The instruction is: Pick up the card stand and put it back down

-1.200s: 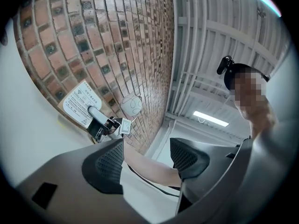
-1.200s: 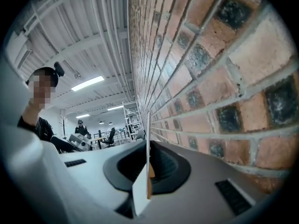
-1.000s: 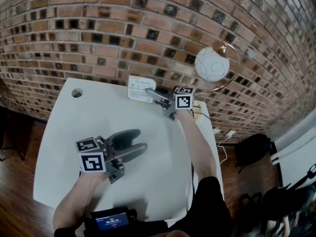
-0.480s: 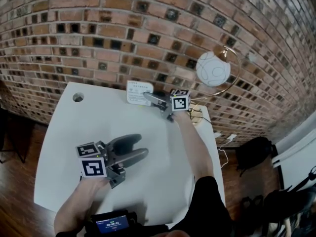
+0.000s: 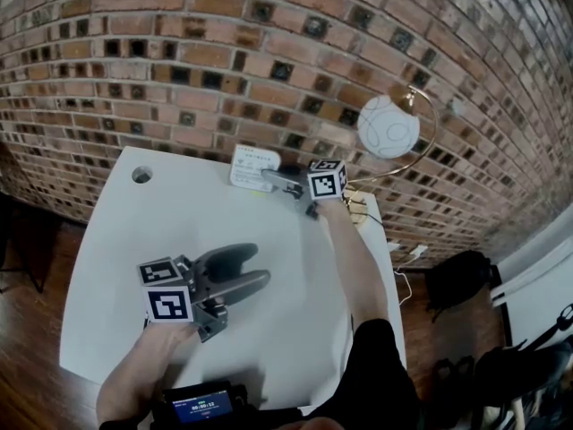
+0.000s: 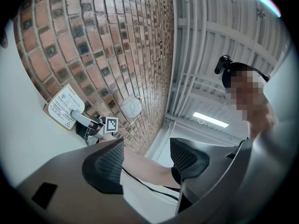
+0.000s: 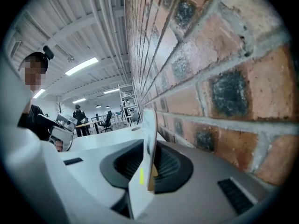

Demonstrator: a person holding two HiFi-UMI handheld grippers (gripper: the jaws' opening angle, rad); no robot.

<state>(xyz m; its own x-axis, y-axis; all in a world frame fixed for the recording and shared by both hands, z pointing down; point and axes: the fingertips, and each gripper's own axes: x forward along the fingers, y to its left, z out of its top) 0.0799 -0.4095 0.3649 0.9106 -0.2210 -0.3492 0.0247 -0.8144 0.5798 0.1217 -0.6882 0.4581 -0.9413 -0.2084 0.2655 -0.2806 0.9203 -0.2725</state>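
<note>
The card stand (image 5: pixel 252 166) stands upright at the back of the white table (image 5: pixel 116 240), close to the brick wall (image 5: pixel 224 61). It sits between the jaws of my right gripper (image 5: pixel 271 178), which are opening off it. My left gripper (image 5: pixel 255 268) hovers well apart over the table's near side, jaws spread and empty.

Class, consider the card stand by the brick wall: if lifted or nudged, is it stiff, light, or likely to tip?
Probably stiff: the card stand looks flat, seen edge-on between the opening right tongs. Likely light, since it is a thin sheet. It may tip easily, because it stands nearly upright and is so thin.
</note>
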